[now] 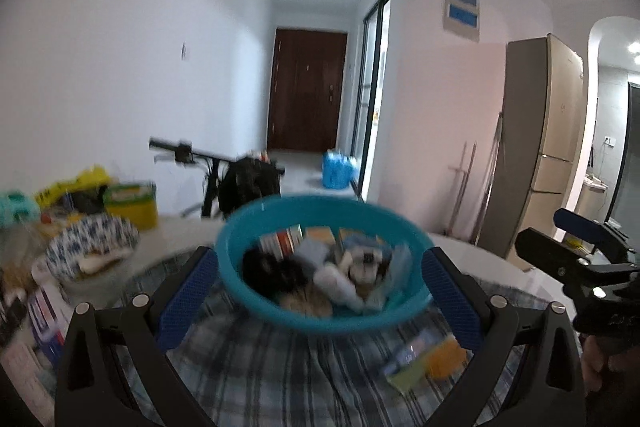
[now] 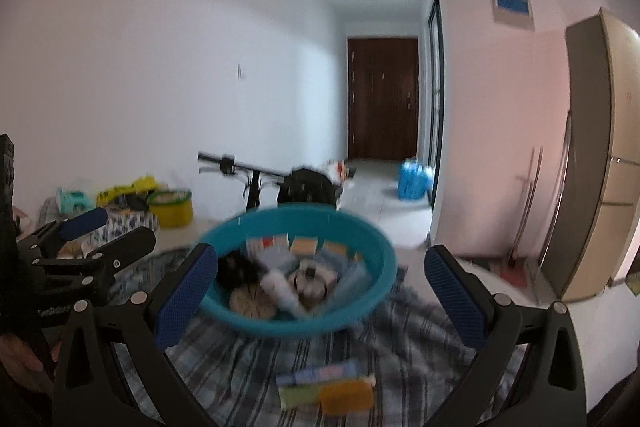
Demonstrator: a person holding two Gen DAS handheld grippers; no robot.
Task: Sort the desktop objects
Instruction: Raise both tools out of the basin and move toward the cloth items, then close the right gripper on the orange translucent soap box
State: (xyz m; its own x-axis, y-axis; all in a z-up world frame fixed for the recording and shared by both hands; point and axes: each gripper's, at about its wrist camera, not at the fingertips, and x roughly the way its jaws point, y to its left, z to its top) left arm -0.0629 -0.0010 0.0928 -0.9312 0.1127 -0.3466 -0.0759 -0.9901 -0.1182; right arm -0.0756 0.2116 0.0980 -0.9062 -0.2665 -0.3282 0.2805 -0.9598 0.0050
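The teal basin (image 1: 324,263), heaped with small boxes and sundries, sits on the striped cloth (image 1: 256,367) straight ahead of both tools. The left hand-held gripper (image 1: 320,301) and right hand-held gripper (image 2: 320,297) are spread wide, holding nothing. Flat packets (image 2: 326,389) lie nearer than the basin, closest to the right one

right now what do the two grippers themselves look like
Both match: the left gripper and right gripper have black angular linkage frames with silver round rivets at the joints, and each finger carries a long blue textured pad. The left gripper's body, seen from the right wrist view, bears small white lettering, too blurred to read. No cables or sleeves show.
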